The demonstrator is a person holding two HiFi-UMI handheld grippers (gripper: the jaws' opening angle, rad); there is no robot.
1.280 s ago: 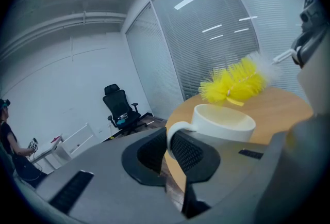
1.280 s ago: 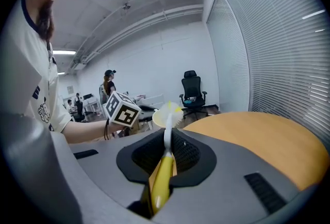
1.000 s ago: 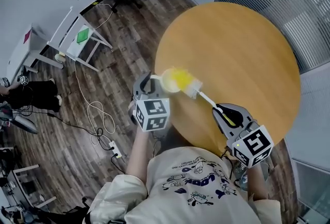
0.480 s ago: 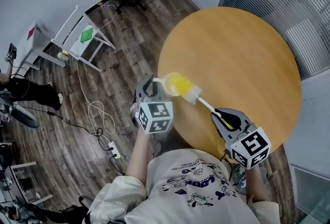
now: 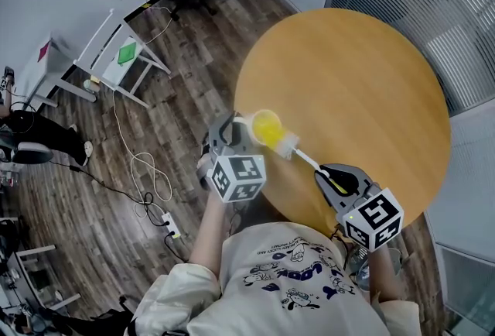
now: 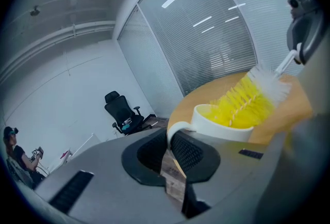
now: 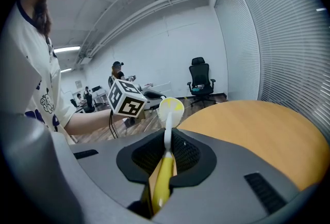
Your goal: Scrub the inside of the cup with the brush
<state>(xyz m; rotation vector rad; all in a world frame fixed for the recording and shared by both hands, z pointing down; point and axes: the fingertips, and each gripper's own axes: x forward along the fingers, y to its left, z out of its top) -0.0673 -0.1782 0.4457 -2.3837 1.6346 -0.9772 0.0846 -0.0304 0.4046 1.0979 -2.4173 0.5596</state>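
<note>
Head view looks steeply down; gripper views peer along their jaws; all show the cup

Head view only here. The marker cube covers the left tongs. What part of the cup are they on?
Observer: The left tongs are shut on the loop handle of the white ceramic cup.
Operator: Brush inside?
Observer: Yes. The yellow bristles of the long-handled plastic brush are in the cup's mouth; the white bristles sit outside the rim.
Operator: Right grip?
Observer: The right tongs are shut on the brush's yellow handle; its white stem points at the cup.
</note>
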